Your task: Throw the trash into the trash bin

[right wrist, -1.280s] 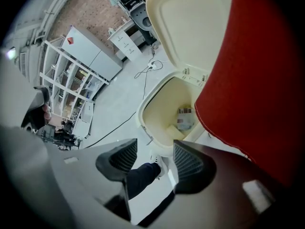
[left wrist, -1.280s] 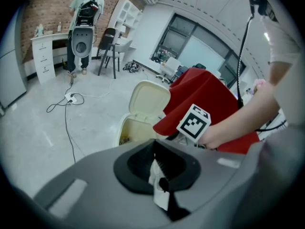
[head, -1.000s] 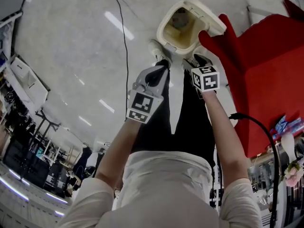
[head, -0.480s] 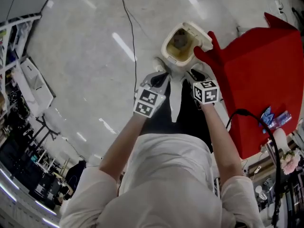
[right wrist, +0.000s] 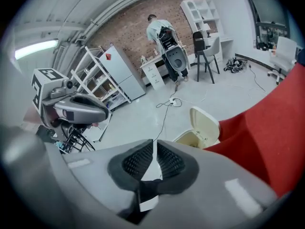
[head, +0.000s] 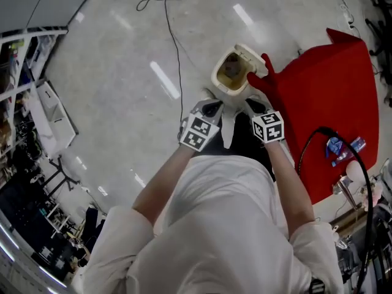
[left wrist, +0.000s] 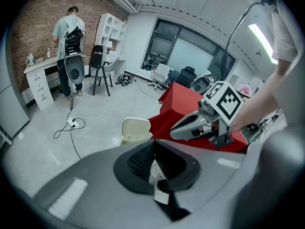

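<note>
The job looks about done. The bin (head: 215, 83) stands lid-up beside the red table (head: 331, 90), with something brownish, likely the trash (head: 233, 72), inside. Of the 2 grippers, the left gripper (left wrist: 153, 156) is closed and empty. The right gripper (right wrist: 155, 159) has just been closing to a slit on nothing.

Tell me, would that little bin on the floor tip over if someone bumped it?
Probably quite easily. The trash bin looks like small, thin plastic, so it is likely light. Its lid stands open, which may make it tippier toward that side. The shiny floor might let it slide instead.
</note>
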`<state>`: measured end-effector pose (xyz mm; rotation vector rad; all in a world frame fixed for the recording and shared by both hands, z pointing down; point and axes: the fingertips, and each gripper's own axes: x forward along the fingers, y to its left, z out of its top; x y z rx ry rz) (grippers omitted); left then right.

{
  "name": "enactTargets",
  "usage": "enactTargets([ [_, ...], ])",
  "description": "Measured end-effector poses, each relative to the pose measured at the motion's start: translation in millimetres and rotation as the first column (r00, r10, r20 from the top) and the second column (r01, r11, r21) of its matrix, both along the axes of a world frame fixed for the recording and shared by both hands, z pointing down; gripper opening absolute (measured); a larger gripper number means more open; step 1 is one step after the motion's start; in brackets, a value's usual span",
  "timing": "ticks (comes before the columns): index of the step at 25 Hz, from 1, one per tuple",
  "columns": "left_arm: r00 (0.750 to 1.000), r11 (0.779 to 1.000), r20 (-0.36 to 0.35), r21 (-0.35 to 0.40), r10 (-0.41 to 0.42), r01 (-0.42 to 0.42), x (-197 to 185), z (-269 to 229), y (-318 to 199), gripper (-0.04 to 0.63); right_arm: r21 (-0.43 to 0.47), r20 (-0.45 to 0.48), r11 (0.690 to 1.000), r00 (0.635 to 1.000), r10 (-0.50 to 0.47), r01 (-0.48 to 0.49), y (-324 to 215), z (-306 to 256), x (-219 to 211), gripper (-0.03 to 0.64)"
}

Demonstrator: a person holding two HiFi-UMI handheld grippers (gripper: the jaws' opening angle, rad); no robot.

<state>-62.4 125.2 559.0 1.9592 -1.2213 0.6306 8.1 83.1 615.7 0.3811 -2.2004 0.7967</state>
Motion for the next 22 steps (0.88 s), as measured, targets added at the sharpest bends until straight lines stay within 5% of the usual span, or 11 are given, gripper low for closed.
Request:
enactTargets([
  [15, 0.999, 0.999, -0.025, 0.036, 0.031, -0.030, -0.7, -49.0, -3.4, 0.005, 0.099, 0.036, 0.994, 0.998, -0.047, 0.043, 5.9, -84.4, 7.1, 0.002],
  [22, 0.998, 0.999, -0.043, -0.009, 0.051, -0.051, 3.2, -55.4, -4.4, 0.005, 0.112, 0.033, 0.993, 0.998, -0.051, 0.047, 3.7, -91.7, 11.0, 0.002],
])
